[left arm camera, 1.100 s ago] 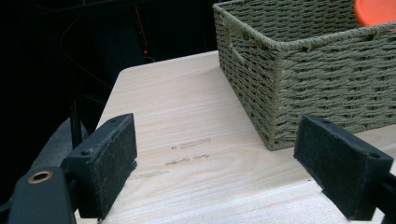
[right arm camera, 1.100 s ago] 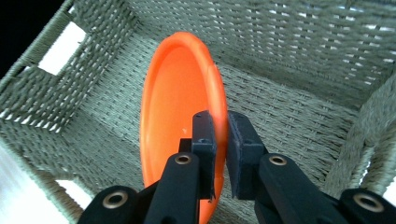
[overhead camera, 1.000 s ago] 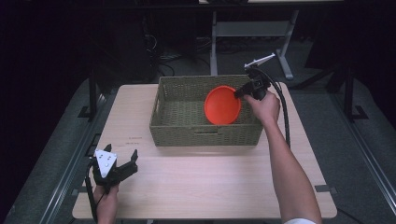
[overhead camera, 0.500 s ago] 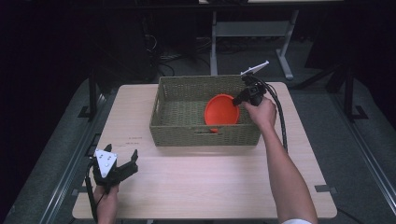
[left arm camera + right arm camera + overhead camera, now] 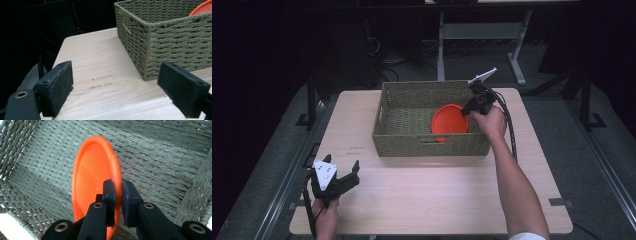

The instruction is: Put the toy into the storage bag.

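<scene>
The right gripper [image 5: 117, 202] pinches a round orange plastic plate [image 5: 95, 180] by its rim inside the woven olive-green basket [image 5: 402, 137]. Placing seems underway; next it likely needs lowering and release. The left gripper [image 5: 343, 176] rests spread at seven o'clock on the surface [image 5: 437, 195].

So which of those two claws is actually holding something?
The right claw, over the woven basket: its jaws pinch the rim of the orange plate. The left claw sits open near the table's front corner, holding nothing.

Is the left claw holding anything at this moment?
No, the left claw stands wide open in its own view, with only bare table between its two pads and the basket farther off.
</scene>
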`<state>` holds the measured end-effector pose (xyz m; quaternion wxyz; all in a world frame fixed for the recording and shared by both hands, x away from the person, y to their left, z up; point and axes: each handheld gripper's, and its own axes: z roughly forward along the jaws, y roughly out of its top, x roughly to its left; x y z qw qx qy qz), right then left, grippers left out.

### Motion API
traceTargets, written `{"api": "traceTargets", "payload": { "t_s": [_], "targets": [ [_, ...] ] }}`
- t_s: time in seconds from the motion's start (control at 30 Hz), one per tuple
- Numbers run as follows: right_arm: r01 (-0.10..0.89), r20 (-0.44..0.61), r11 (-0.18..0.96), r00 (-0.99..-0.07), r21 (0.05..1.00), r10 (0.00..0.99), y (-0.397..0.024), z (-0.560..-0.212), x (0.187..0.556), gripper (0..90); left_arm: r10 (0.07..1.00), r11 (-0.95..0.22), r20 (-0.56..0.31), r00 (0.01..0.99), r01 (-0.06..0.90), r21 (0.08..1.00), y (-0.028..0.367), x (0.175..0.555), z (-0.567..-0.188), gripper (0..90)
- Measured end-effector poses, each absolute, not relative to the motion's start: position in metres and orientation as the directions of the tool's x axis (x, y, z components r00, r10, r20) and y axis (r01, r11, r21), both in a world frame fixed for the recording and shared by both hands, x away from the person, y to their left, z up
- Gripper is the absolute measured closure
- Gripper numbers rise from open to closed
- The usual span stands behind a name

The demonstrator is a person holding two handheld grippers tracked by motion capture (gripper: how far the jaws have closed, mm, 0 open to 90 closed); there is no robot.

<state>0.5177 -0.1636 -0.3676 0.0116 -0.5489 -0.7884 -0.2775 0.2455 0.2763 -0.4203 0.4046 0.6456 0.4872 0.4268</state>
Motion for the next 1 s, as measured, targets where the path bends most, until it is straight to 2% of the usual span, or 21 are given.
{"api": "traceTargets", "payload": {
  "t_s": [0.33, 1.0],
  "targets": [
    [0.864, 0.230, 0.304, -0.417, 0.402, 0.880, -0.1558, -0.3655, 0.5169, 80.8, 0.974, -0.202, 0.160, 0.163, 0.285, 0.937, 0.2755, 0.2455, -0.4200, 12.7],
    [0.859, 0.203, 0.318, -0.422, 0.401, 0.884, -0.1600, -0.3604, 0.5151, 76.2, 0.972, -0.206, 0.163, 0.166, 0.282, 0.937, 0.2732, 0.2462, -0.4204, 12.7]
  ]
}}
